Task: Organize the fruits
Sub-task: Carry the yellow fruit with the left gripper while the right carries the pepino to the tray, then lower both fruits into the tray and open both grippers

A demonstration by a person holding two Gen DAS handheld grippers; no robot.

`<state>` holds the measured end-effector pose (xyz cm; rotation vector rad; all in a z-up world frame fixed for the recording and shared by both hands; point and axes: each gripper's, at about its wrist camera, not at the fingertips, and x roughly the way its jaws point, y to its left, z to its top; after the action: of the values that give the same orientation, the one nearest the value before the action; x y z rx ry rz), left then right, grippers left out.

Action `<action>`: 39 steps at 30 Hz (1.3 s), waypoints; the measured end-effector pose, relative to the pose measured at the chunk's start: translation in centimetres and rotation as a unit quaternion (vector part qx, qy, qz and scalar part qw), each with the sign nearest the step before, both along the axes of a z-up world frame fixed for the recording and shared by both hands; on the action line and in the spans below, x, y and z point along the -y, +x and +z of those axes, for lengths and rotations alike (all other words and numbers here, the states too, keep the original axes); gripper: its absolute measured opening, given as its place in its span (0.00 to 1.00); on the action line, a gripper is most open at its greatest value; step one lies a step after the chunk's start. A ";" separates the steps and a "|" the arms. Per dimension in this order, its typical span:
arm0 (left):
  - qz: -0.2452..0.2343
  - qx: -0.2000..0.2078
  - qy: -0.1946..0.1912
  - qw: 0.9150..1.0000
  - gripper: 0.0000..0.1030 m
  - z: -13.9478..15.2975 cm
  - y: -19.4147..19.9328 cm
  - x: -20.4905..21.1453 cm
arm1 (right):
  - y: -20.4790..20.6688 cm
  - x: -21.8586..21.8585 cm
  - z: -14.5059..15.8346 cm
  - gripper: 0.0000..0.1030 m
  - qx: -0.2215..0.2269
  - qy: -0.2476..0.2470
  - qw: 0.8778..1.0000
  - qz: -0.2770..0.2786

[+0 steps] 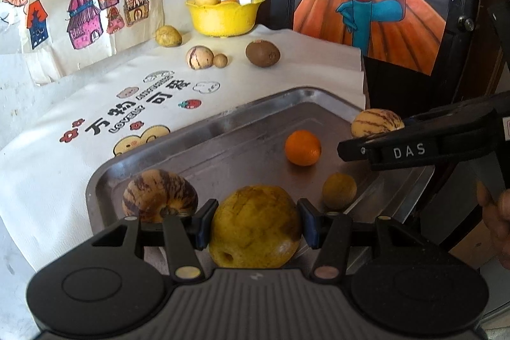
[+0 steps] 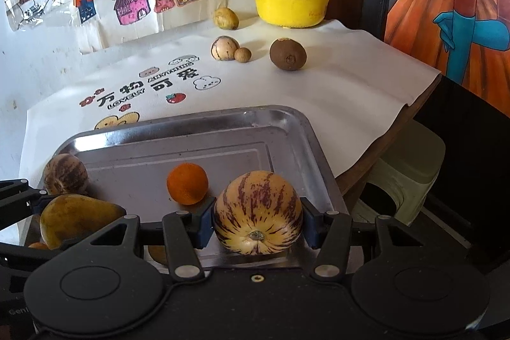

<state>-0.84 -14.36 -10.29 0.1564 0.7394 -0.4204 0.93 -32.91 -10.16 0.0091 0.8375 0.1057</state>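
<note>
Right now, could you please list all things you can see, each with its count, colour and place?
Tray: 1, silver, near table edge.
Striped melons: 3, cream-purple; one in right tool, one on tray, one small on cloth.
Pear: 1, yellow-brown, in left tool.
Orange: 1, on tray.
Small round fruit: 1, yellowish, on tray.
Kiwi: 1, brown, on cloth.
Bowl: 1, yellow, far end.
Left tool: black, closed on pear.
Right tool: black, closed on melon.
</note>
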 end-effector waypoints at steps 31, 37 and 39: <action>0.005 0.011 -0.005 1.000 0.66 0.4 -0.3 0.0 | 0.3 -0.7 -0.4 0.63 -0.008 -0.011 1.000 0.003; 0.006 0.010 -0.007 1.000 0.67 0.6 -0.2 -0.1 | 0.4 -0.8 0.3 0.63 -0.002 -0.007 1.000 0.005; 0.006 0.011 -0.007 1.000 0.68 0.5 -0.2 -0.2 | 0.4 -0.8 0.6 0.63 0.001 -0.006 1.000 0.005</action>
<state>-1.08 -14.18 -9.74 0.1420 0.7156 -0.4118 1.38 -32.06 -9.57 -0.0058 0.8355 0.1103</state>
